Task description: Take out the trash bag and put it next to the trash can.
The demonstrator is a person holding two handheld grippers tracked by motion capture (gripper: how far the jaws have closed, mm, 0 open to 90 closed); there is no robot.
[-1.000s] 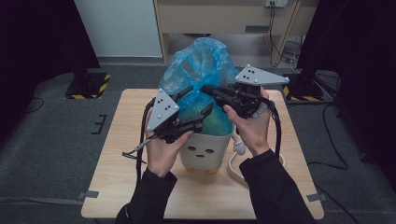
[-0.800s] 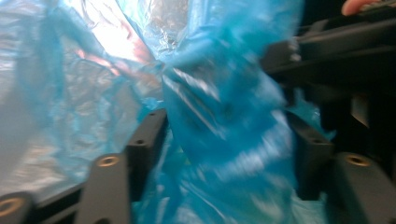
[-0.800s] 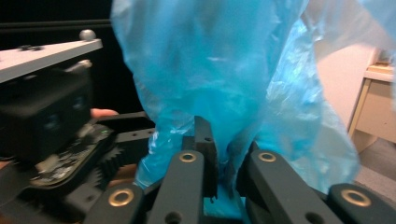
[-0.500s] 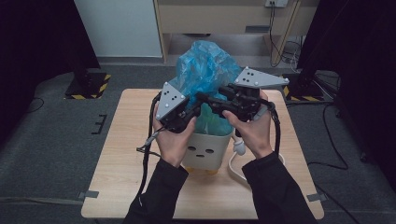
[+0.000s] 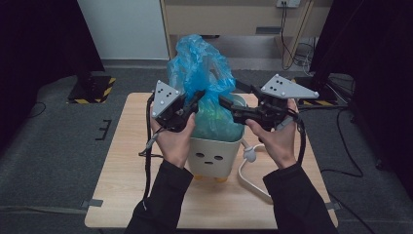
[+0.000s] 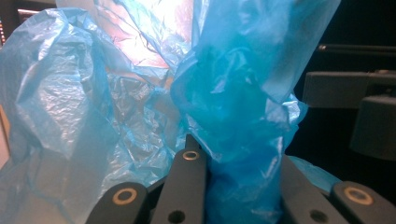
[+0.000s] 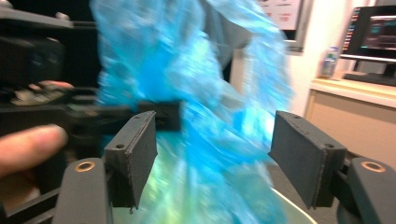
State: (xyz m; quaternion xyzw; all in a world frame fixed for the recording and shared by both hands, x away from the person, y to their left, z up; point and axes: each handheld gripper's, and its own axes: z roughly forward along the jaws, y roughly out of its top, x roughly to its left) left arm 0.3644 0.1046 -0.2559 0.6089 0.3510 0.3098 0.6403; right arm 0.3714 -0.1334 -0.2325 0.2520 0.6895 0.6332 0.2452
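Two tongs (image 5: 194,100) (image 5: 225,104), one blue bag (image 5: 199,63)

No text, brand or number is legible. In the right gripper view, beyond the jaws to the upper right, a monitor (image 7: 377,29) shows coloured lines too small to read, and a wall notice (image 7: 282,14) is blurred. The white bin (image 5: 215,155) carries a printed face, no lettering.

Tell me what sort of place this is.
Probably a lab or recording studio: a small wooden table ringed by black curtains, hazard-striped tape on grey carpet, and a computer monitor on a side desk.
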